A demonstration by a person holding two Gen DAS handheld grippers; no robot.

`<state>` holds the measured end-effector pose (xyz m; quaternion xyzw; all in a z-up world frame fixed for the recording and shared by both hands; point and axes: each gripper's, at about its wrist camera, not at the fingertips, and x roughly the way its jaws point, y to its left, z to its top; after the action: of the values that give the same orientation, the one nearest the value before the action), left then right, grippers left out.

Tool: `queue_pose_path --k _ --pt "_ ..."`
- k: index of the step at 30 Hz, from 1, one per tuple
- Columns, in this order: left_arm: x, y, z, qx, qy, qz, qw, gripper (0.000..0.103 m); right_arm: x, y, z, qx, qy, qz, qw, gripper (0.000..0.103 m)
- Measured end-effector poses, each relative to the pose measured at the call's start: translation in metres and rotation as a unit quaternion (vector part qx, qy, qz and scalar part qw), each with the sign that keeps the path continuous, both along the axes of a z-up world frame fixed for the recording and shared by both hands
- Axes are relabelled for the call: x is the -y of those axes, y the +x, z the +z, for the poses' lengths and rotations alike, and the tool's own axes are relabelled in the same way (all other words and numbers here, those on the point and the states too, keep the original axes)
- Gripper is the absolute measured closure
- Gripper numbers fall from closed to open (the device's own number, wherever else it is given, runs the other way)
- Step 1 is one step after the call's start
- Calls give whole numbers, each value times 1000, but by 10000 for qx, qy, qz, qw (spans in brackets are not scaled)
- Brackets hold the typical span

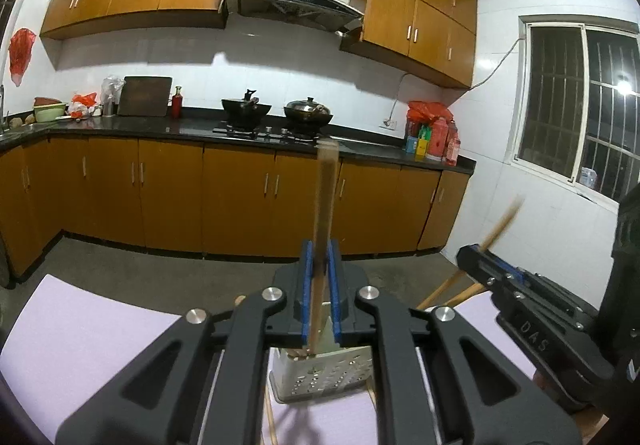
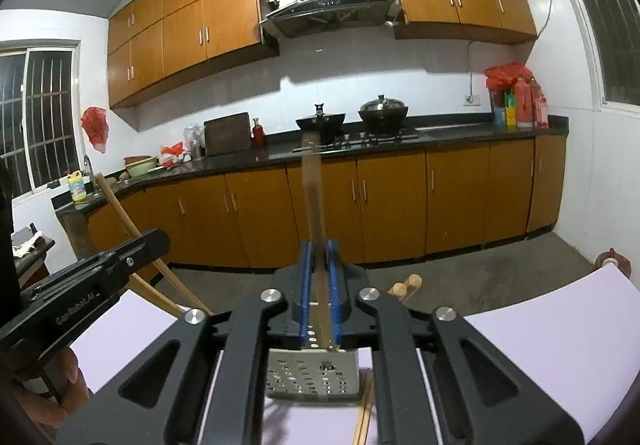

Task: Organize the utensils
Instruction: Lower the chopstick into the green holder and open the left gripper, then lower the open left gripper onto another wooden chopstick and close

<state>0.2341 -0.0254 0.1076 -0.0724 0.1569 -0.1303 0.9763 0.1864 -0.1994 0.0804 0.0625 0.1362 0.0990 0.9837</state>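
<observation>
Left wrist view: the left gripper [image 1: 320, 285] is clenched on a chopstick [image 1: 325, 205] that stands nearly upright between its blue pads, its lower end reaching down into the white perforated holder [image 1: 320, 377] on the pale purple mat [image 1: 80, 333]. A few stick ends show inside the holder. At the right edge the right gripper [image 1: 476, 251] holds another chopstick [image 1: 500, 223] at a slant, and two more wooden sticks [image 1: 452, 291] lie across the mat's far edge.

Right wrist view: the right gripper [image 2: 320, 285] has its jaws closed on a chopstick [image 2: 312, 197], upright above the holder [image 2: 312, 373]. The left gripper [image 2: 152, 241] appears at the left, gripping its slanted chopstick [image 2: 120, 209]. A pair of chopsticks [image 2: 364, 413] lies on the mat [image 2: 560, 345] beside the holder, and two round-ended wooden pieces [image 2: 406, 283] rest at the far edge.

By my reading, the sorting is partway: some sticks are in, two are being placed, and several loose ones remain.
</observation>
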Motion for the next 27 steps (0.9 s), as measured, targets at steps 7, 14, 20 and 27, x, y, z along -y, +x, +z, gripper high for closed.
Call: queue_pose_path --k 7,14,20,27 --pt "-10 -14 14 142 -111 38 9998 82 5 -20 22 195 -2 -12 9998 77" --pt "-34 -63 23 280 -133 277 9991 73 33 -64 25 165 23 -254 9995 74" --pt "-61 -89 -32 -330 159 582 9976 67 55 -66 -57 -1093 -216 -447 9928 72" --pt "-77 -77 -135 -1863 202 539 9808 69 41 -56 -166 -2717 91 -2 9623 87"
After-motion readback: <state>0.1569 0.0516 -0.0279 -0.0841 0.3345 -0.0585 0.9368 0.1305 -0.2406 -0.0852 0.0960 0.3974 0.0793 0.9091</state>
